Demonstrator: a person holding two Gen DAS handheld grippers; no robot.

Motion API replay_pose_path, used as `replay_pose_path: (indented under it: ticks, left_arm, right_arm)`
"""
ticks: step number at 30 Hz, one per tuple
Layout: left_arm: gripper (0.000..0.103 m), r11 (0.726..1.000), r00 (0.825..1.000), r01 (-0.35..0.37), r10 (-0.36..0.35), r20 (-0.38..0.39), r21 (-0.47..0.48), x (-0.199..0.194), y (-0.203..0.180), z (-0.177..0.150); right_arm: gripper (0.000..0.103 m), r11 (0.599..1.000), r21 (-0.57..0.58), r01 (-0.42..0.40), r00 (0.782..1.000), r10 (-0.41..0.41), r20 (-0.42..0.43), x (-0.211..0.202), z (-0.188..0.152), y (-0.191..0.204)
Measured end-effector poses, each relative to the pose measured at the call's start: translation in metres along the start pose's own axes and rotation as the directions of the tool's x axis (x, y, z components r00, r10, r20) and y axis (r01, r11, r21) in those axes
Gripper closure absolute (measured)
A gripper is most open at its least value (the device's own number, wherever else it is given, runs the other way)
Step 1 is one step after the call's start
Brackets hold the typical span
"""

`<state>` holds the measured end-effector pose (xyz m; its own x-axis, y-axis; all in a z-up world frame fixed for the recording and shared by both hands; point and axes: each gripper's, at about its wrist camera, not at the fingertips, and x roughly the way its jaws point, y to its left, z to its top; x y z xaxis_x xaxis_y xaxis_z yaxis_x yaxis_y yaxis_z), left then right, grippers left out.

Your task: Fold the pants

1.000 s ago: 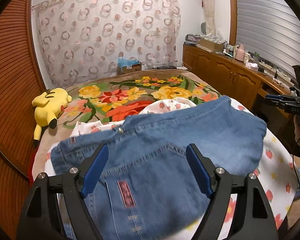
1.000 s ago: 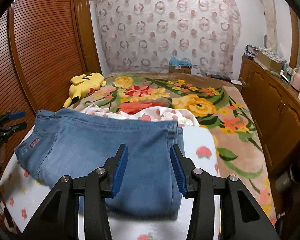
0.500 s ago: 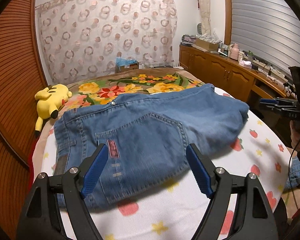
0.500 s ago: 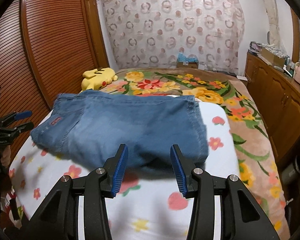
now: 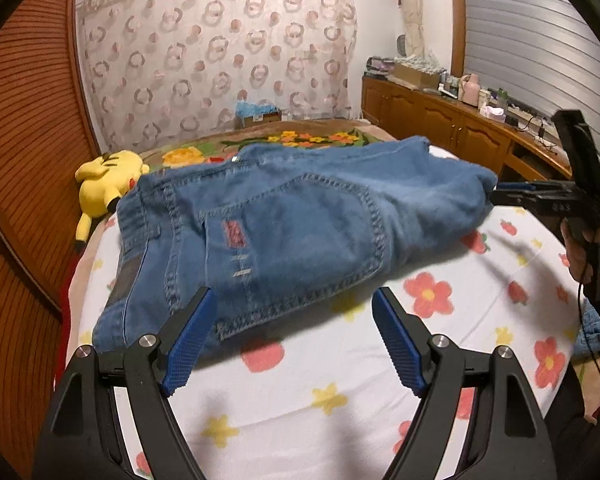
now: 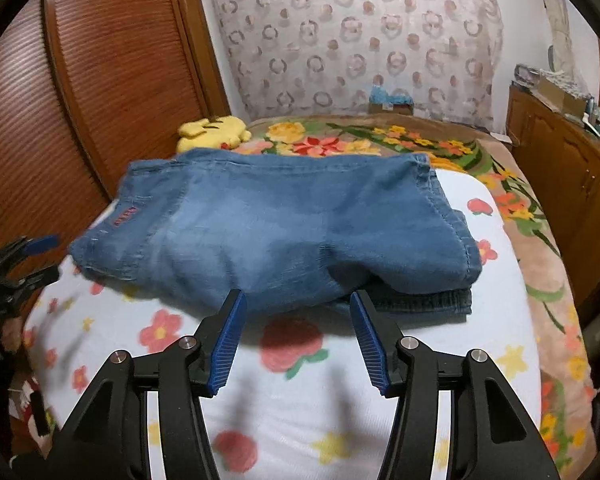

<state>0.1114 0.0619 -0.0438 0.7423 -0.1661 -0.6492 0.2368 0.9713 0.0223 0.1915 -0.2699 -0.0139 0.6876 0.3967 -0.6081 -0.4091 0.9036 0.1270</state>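
Note:
Folded blue jeans [image 5: 292, 224] [image 6: 268, 236] lie in a compact stack on the white flowered sheet [image 5: 340, 392] [image 6: 300, 408], back pocket and red label facing up. My left gripper [image 5: 292, 312] is open, held just short of the near edge of the jeans with nothing between its blue pads. My right gripper [image 6: 298, 312] is open too, its jaws opening wider, a little short of the jeans' near edge and holding nothing. In the left wrist view the right gripper [image 5: 540, 196], held by a hand, shows side-on at the jeans' right end.
A yellow plush toy [image 5: 104, 184] [image 6: 216, 130] lies beyond the jeans by the wooden slatted wall [image 5: 24, 160]. A flowered blanket [image 6: 380, 140] covers the far bed. A wooden cabinet [image 5: 440, 128] with clutter runs along the right. More denim [image 5: 592, 328] hangs at the bed's right edge.
Both grippers have drawn back from over the jeans, which now lie free ahead of them on the sheet. The right jaws have widened.

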Motion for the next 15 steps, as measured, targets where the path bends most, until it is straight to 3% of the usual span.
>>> replay_pose_path:
  ticks: [5,6,8,9,13,15]
  left_arm:
    - [0.022,1.0,1.0,-0.017,0.016,-0.023,-0.025,0.004,0.015,-0.011]
    - [0.022,0.999,0.999,-0.025,0.024,-0.025,-0.032,0.004,0.019,-0.012]
    - [0.022,0.998,0.999,-0.032,0.031,-0.025,-0.047,0.003,0.027,-0.014]
    - [0.022,0.998,0.999,-0.038,0.037,-0.024,-0.057,0.003,0.031,-0.015]
    - [0.022,0.993,0.997,-0.079,0.077,-0.027,-0.084,0.003,0.049,-0.018]
    - [0.022,0.99,0.995,-0.098,0.096,-0.032,-0.097,0.003,0.058,-0.019]
  right_arm:
    - [0.048,0.997,0.064,-0.041,0.998,0.044,-0.042,0.023,0.011,-0.015]
    - [0.053,0.997,0.066,-0.042,0.998,0.045,-0.049,0.024,0.013,-0.017]
    - [0.087,0.997,0.063,-0.053,0.997,0.056,-0.053,0.024,0.019,-0.02]
    - [0.094,0.997,0.057,-0.053,0.998,0.056,-0.041,0.02,0.02,-0.021]
    - [0.099,0.994,0.067,-0.081,0.992,0.074,0.107,-0.024,0.026,-0.028]
    - [0.099,0.996,0.077,-0.05,0.993,0.041,0.108,-0.03,0.027,-0.029]
